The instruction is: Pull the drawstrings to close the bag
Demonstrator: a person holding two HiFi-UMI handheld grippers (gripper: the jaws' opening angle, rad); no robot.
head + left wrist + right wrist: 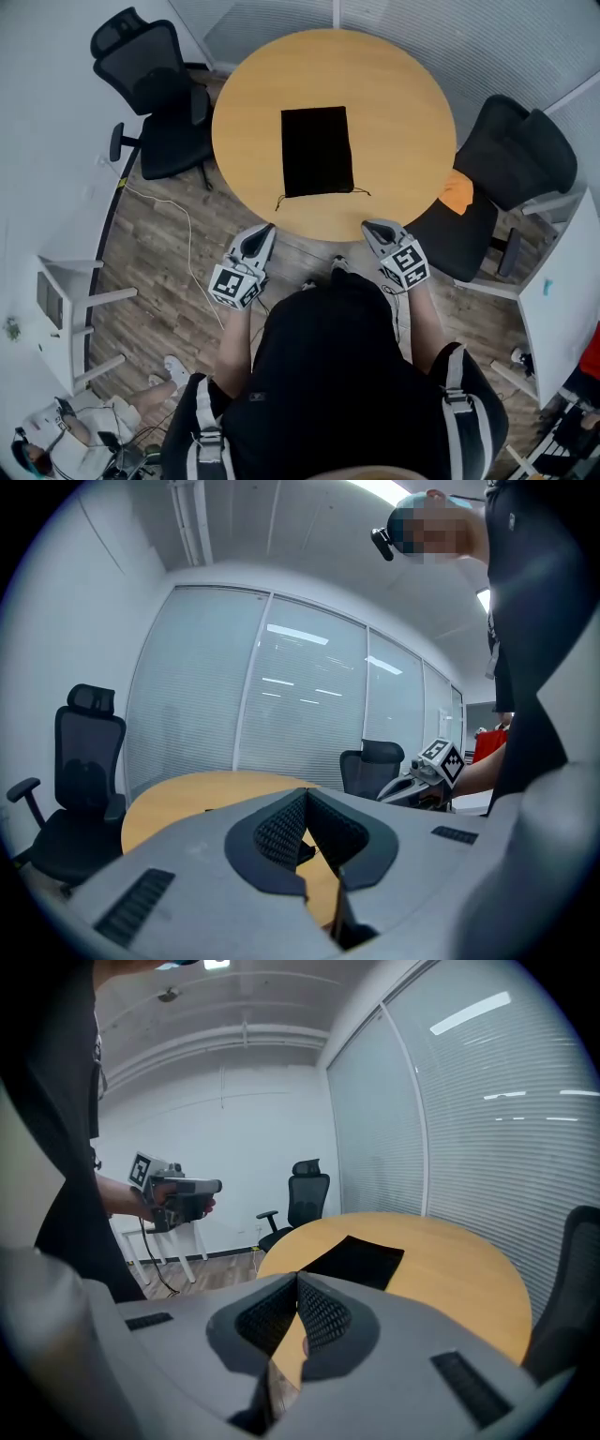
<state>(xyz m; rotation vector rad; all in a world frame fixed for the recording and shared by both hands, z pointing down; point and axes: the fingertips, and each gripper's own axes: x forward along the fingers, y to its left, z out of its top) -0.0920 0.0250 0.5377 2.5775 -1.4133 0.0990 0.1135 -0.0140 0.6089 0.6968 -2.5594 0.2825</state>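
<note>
Both pairs of jaws are shut tight with nothing in them. My left gripper [306, 793] and my right gripper [297, 1280] hang just off the near edge of the table [403, 112], one on each side of me. The bag [317, 151] lies flat in the middle of the table, well apart from both. Its open end faces me, and a thin string [362, 191] pokes out at each near corner. I think that is why my hands are spread like this: one gripper for each string. Nothing is pulled yet. Next I need to open the jaws, reach over the edge and pinch the strings, which are thin and easy to miss
</note>
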